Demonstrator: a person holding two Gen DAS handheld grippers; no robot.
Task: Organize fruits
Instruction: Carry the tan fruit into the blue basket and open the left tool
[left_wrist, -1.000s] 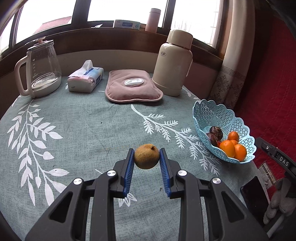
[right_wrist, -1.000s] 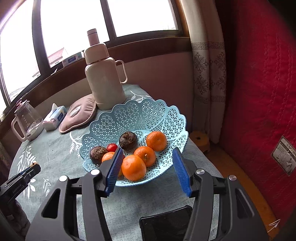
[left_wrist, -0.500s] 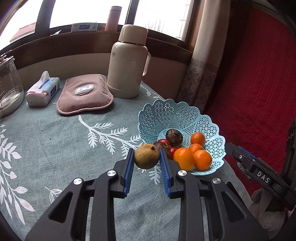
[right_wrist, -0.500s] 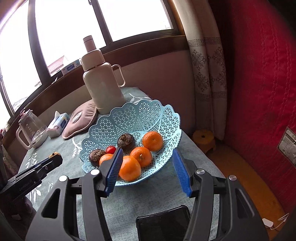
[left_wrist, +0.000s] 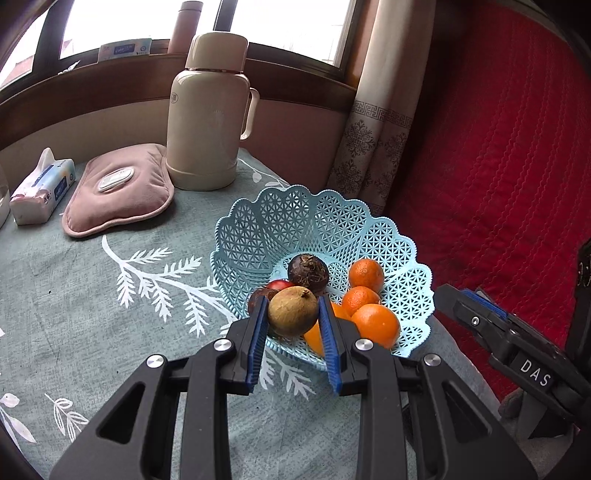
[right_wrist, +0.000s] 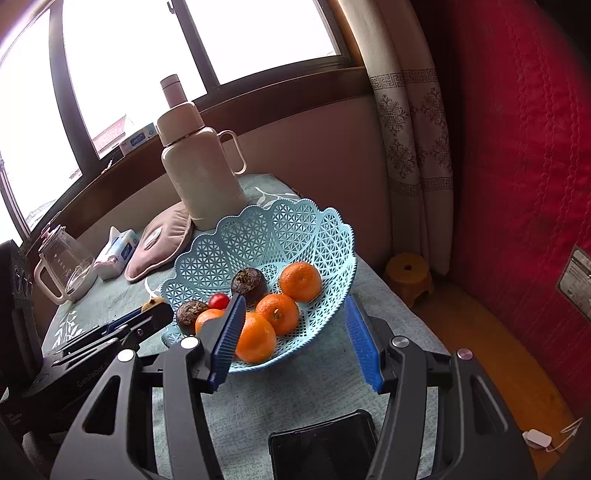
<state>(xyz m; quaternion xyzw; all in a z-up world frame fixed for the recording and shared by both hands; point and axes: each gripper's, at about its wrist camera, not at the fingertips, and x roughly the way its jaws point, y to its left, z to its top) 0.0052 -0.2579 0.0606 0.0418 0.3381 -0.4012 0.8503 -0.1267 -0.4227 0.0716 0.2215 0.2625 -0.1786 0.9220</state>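
Note:
My left gripper (left_wrist: 291, 308) is shut on a round brown fruit (left_wrist: 293, 312), held just above the near left rim of the light blue lattice basket (left_wrist: 295, 206). Inside the basket lie several oranges (left_wrist: 376, 325), two dark wrinkled fruits (left_wrist: 307, 271) and a small red one (right_wrist: 218, 301). My right gripper (right_wrist: 293, 300) stands open at the basket's (right_wrist: 295, 218) near edge, its blue pads either side of the front oranges with nothing pressed. In the right wrist view the left gripper (right_wrist: 155, 312) comes in from the left with the brown fruit (right_wrist: 151, 303).
A cream thermos (left_wrist: 207, 114), a pink hot-water pad (left_wrist: 118, 188) and a tissue pack (left_wrist: 40, 188) stand behind the basket. A glass kettle (right_wrist: 66, 266) is at far left. A dark phone (right_wrist: 325, 446) lies by the table's near edge. A red quilted wall is on the right.
My left gripper has carried the brown fruit to the right, from the open tablecloth up to the basket's rim. The right gripper has stayed almost still and open.

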